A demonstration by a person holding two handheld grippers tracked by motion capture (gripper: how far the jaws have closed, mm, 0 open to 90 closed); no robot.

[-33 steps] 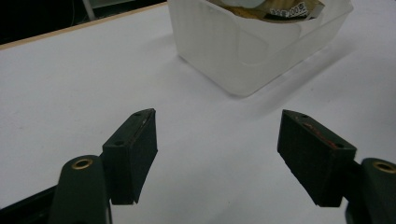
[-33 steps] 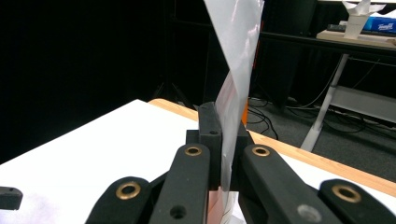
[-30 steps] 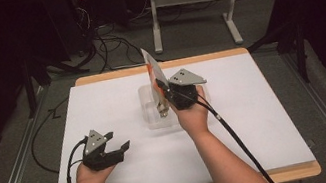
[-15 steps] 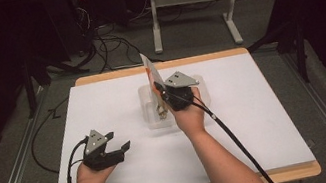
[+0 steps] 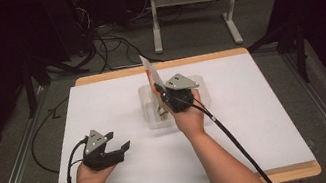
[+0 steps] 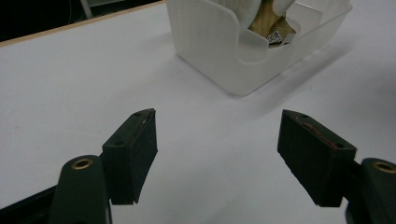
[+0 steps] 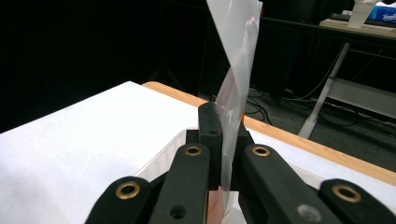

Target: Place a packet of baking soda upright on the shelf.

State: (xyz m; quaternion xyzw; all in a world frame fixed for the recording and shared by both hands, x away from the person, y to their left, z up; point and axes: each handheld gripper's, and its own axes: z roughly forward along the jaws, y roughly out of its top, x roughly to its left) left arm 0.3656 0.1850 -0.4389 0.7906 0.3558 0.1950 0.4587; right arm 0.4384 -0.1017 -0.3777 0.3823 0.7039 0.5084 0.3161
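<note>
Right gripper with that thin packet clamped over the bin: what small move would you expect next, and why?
Probably a short lift straight up. The right gripper is shut on the thin packet, which stands upright above the clear plastic bin; the left gripper rests open on the table, apart from the bin.

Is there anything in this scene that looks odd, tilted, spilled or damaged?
Nothing is spilled or broken. One thing stands out: the right gripper is shut on a thin plastic sheet, which sticks up tilted and twisted above the clear plastic container. The left gripper rests open on the white table, holding nothing.
</note>
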